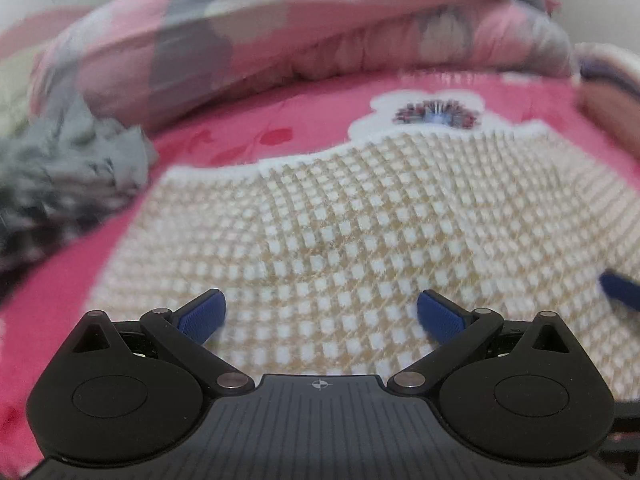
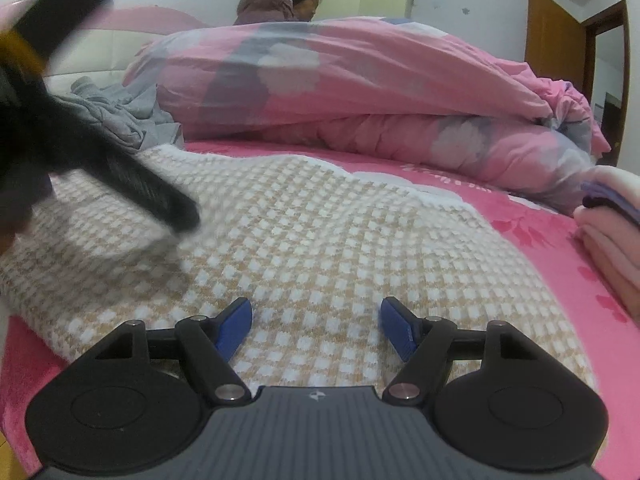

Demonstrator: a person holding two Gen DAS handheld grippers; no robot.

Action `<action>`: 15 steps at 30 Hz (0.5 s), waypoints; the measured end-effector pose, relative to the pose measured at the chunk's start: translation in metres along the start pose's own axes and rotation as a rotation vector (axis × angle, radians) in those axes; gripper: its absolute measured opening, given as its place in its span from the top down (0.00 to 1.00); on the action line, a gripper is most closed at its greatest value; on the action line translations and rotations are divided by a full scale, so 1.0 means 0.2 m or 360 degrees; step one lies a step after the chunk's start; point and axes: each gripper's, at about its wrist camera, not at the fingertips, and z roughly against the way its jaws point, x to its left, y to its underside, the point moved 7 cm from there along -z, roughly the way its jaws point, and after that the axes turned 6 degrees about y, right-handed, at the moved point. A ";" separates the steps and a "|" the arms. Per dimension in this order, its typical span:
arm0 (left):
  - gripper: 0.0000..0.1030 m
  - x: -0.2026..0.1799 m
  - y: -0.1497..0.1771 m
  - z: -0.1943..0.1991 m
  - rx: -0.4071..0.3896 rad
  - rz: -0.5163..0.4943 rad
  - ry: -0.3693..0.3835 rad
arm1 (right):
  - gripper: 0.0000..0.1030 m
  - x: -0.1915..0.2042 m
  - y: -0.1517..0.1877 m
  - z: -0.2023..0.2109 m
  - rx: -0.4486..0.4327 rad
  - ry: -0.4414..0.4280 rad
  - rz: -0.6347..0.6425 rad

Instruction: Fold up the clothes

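A cream and tan checked knit garment [image 1: 360,220] lies spread on the pink bed sheet [image 1: 48,320]. My left gripper [image 1: 322,314] hovers low over its near part, open, nothing between its blue pads. In the right wrist view the same knit [image 2: 320,240] fills the middle, and my right gripper [image 2: 316,326] stands open just above it with empty jaws. The left gripper [image 2: 120,184] shows there as a blurred black shape over the knit's left side. A blue fingertip [image 1: 620,290] of the right gripper pokes in at the right edge of the left wrist view.
A rolled pink flowered quilt [image 2: 360,92] lies across the back of the bed. A crumpled grey garment [image 1: 68,172] sits at the back left. A folded pink stack [image 2: 612,232] lies at the right. A person [image 2: 280,4] sits behind the quilt; a wooden door [image 2: 560,40] stands far right.
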 end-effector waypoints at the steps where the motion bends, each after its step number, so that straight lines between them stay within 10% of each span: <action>1: 0.00 0.01 0.01 0.00 -0.0007 0.0021 0.0021 | 0.28 0.00 0.00 0.00 -0.0001 -0.0001 0.0001; 15: 0.00 0.01 0.00 0.01 0.0025 0.0011 0.0029 | 0.28 0.00 0.00 -0.01 -0.0017 -0.0003 -0.0006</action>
